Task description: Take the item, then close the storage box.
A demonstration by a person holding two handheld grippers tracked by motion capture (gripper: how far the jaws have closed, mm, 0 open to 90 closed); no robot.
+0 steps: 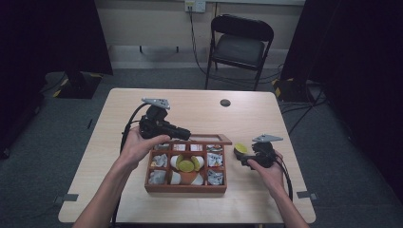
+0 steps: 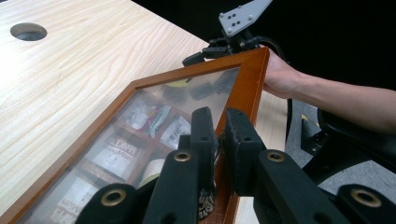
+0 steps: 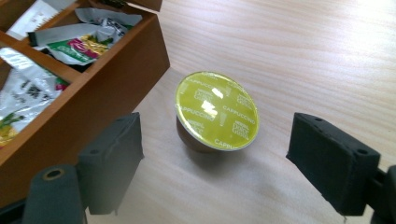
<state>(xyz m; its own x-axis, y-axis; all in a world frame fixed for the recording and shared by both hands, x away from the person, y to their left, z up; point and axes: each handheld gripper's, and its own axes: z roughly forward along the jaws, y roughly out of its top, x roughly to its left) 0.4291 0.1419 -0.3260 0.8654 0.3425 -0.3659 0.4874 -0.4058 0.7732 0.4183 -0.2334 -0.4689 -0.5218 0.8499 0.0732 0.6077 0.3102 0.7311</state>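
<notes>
Glossy foil capsule point(image 3: 216, 111); varnished wood box point(image 1: 185, 188); lid pane point(image 2: 140, 135) perhaps plastic.

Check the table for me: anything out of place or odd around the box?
One capsule stands alone on the table, just right of the box, between the open right tongs, untouched. More capsules lie heaped across the middle compartments. The left tongs pinch the lid, holding it raised. Nothing spilled or broken.
</notes>
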